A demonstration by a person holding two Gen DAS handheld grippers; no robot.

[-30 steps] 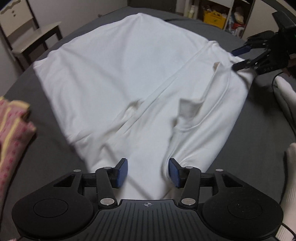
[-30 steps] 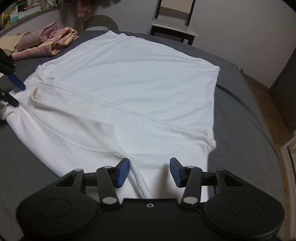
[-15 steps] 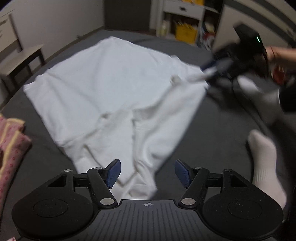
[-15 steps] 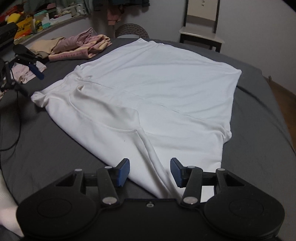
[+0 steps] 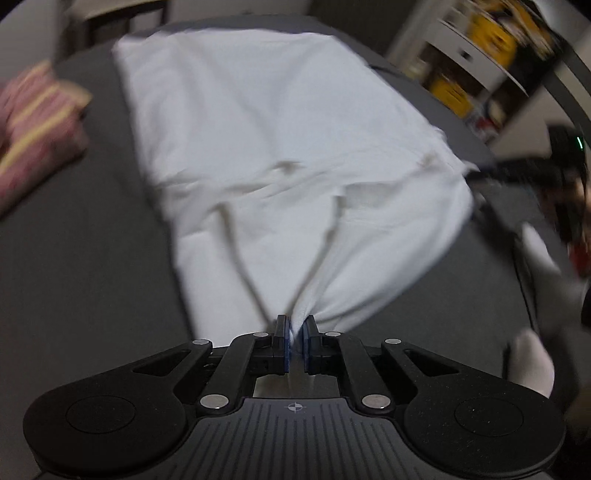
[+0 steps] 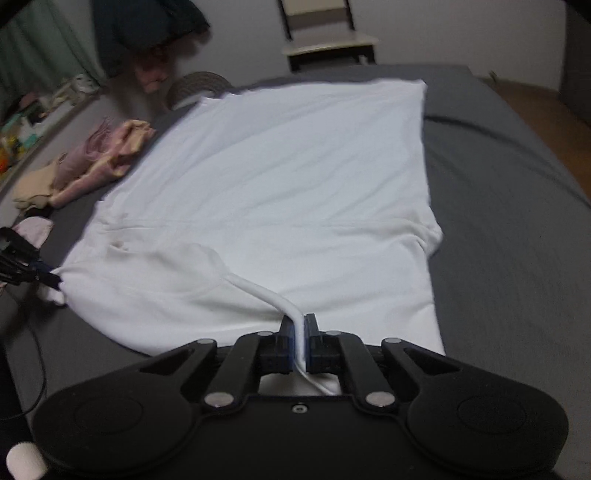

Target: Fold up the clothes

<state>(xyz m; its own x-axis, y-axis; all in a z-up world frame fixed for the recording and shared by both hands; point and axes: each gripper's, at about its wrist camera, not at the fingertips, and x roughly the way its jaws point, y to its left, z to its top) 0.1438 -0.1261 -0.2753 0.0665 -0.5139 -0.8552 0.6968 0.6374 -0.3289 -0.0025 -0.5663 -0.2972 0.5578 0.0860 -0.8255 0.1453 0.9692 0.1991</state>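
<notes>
Both tongs (image 5: 294, 341) (image 6: 300, 345) pinch white garment (image 6: 288, 192), edges bunched.

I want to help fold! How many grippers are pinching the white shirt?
2. The left gripper pinches one near corner of the shirt; the right gripper pinches its near edge. None hidden.

A plain white garment (image 6: 280, 192) is seen on a dark grey bed (image 6: 498, 206). At the left edge of the left wrist view, folded cloth (image 5: 33, 133) is patterned in dull pink with yellow stripes. Both grippers are black, with blue pads (image 6: 291, 341). Yellow boxes (image 5: 491, 33) are seen upper right.
</notes>
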